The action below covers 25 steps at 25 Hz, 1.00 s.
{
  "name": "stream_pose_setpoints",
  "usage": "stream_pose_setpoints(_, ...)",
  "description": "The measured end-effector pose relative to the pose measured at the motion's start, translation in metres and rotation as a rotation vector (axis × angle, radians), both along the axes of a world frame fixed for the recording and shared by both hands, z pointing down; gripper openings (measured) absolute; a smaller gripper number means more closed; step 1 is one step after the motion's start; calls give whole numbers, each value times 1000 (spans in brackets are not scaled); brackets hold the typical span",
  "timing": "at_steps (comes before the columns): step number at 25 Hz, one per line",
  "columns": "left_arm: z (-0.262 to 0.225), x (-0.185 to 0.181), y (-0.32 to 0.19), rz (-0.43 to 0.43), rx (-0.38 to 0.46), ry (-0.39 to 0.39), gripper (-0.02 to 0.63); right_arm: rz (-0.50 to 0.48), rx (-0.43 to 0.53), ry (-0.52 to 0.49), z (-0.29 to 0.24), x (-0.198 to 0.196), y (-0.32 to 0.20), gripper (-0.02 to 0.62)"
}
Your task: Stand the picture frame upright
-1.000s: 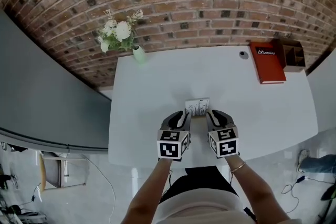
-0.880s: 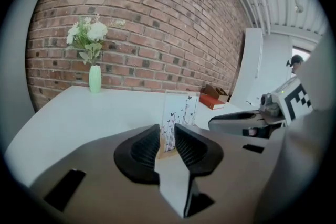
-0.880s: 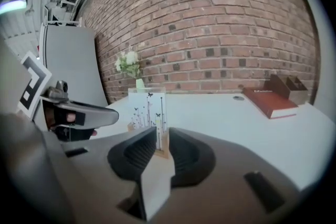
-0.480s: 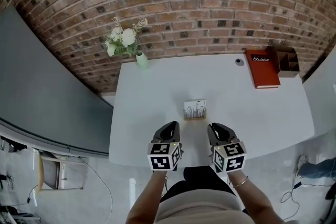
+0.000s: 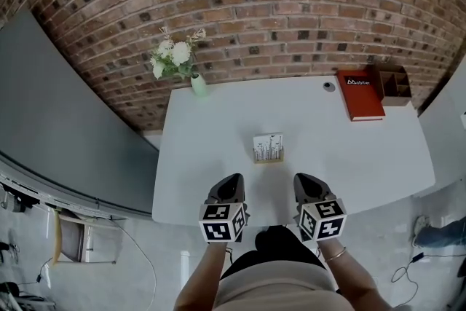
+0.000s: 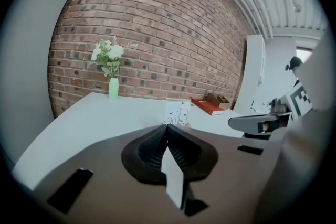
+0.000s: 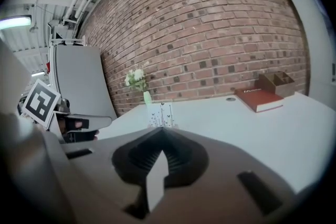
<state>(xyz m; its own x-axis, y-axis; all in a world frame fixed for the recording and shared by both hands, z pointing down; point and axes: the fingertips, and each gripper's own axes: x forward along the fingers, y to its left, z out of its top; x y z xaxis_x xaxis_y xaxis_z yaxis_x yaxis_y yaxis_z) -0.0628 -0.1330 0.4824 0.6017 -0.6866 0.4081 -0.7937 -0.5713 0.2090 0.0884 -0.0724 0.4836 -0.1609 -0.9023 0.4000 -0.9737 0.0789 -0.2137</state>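
Now the picture frame [image 5: 269, 148] stands upright mid-way across the table [image 5: 364, 171], clear of my withdrawn tools; the left gripper [image 5: 228, 184] has just been closing its jaws on nothing, and the right gripper [image 5: 309, 184] is pressed together, empty. The job looks done.

Lighting is even and diffuse. I see the white table [image 5: 364, 156] bright, without glare, and shadows soft. All 3 views bow at the edges, curving the brick wall [image 5: 277, 4]. Both gripper views have black corners and a blurred near foreground. The picture frame [image 5: 269, 148] stays sharp. A ceiling lamp [image 7: 16, 22] glows.
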Motion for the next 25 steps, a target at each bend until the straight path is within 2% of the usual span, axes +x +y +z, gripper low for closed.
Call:
stream_pose_setpoints(11, -8, -3, 10, 16, 12, 18, -6, -9, 36, -7, -13, 10, 0, 2)
stream_pose_setpoints(25, -7, -5, 10, 27, 10, 19, -6, 32, 42, -17, -13, 6, 1, 2)
